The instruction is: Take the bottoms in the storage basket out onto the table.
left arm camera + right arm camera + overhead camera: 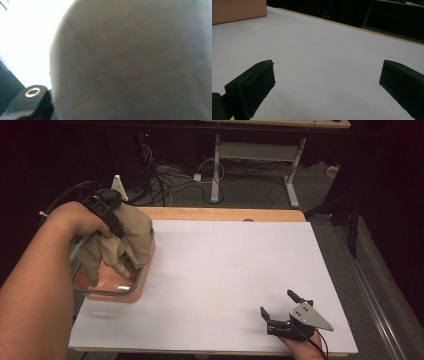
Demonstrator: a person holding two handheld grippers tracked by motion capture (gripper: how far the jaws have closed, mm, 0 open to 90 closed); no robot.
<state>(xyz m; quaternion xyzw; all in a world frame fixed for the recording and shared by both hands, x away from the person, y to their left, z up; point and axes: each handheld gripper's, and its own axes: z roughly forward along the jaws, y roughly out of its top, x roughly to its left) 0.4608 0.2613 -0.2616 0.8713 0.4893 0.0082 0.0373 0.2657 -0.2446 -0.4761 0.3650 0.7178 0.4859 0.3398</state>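
On the white-covered surface (225,270), near its left edge, the left tool (107,207) grips a tan cloth (122,240) hanging into a pink bin (142,280) — which could tip if snagged — while the right tool (282,312) idles wide open.

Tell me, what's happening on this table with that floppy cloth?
A person is working with two hand-held grippers. The left gripper holds a crumpled tan cloth over a salmon-pink square tub with a metal rim, the cloth's bottom hanging into it. The right gripper rests near the front of the white table sheet, jaws wide open and holding nothing.
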